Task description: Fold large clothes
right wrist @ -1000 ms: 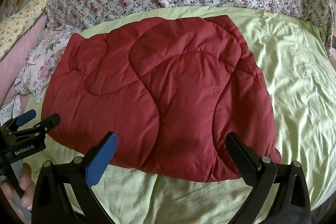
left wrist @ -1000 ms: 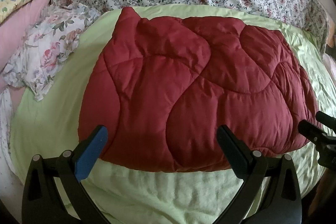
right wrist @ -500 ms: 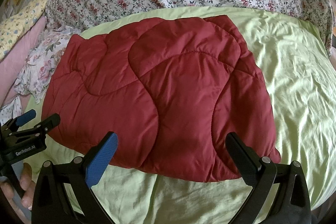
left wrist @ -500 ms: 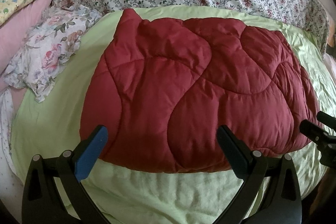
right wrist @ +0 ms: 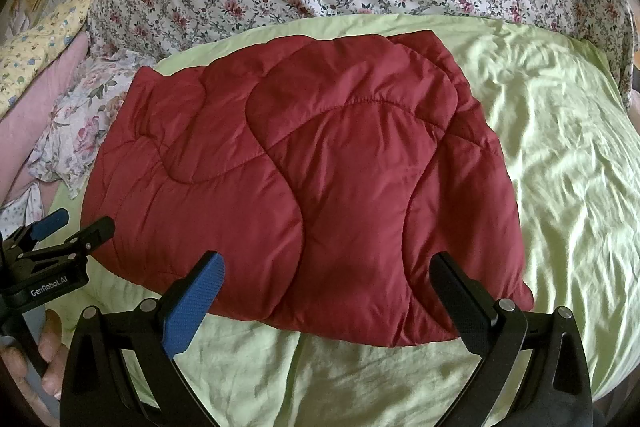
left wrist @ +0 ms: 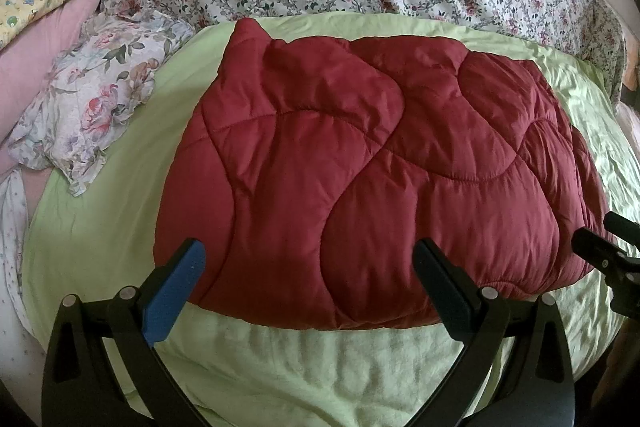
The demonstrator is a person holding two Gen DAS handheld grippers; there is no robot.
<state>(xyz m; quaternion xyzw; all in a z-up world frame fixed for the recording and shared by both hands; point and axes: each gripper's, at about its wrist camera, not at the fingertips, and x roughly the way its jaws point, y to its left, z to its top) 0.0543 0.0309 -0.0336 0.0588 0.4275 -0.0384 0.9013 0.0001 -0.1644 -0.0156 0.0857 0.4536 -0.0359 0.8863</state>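
**Folded red quilt lying on the green sheet, both grippers empty**

The red quilted comforter [left wrist: 372, 179] is lying folded across the middle of both frames, resting on the light green sheet [left wrist: 304, 367]. The left gripper [left wrist: 308, 267] is hovering at the bottom of its frame, fingers spread wide, gripping nothing. The right gripper [right wrist: 326, 277] is doing likewise, fingers apart above the comforter's near edge. A floral cloth [left wrist: 96, 99] is sitting bunched at the left.

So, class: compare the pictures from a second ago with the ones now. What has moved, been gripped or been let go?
Nothing visibly changed. The red quilted garment lies folded on the green sheet, and the left gripper and right gripper hover open at its near edge, holding nothing.
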